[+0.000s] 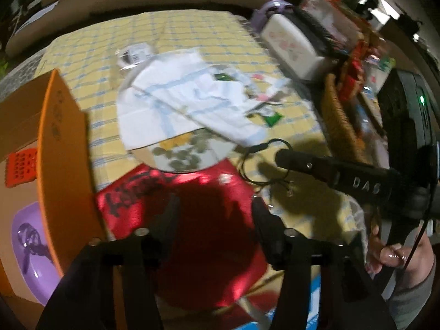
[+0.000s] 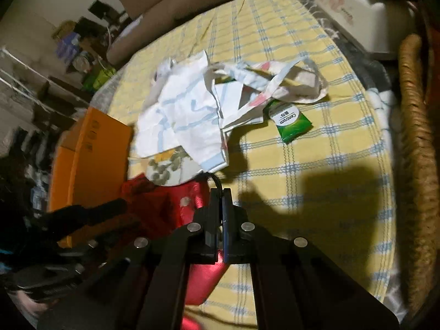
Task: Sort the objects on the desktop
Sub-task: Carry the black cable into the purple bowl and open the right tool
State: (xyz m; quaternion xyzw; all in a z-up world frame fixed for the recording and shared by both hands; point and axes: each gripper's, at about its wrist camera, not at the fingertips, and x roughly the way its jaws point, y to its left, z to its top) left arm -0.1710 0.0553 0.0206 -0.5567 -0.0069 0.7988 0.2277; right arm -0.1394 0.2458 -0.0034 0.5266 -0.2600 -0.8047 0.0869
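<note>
Sitting at the desk's (image 2: 316, 165) left edge, the orange box (image 1: 63, 148) held a purple dish (image 1: 24, 244). The left claw (image 1: 213, 214) hung open over the red bag (image 1: 192, 233); the right claw (image 2: 219, 200) was closed, a black cord (image 2: 214, 178) at its tips. Checked cloth right of it lay bare.

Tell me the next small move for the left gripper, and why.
Probably lower the left gripper and close on the shiny red foil bag: its jaws stand open right above it. The right gripper is shut beside the bag, near a thin black cord; whether it grips anything is unclear.
</note>
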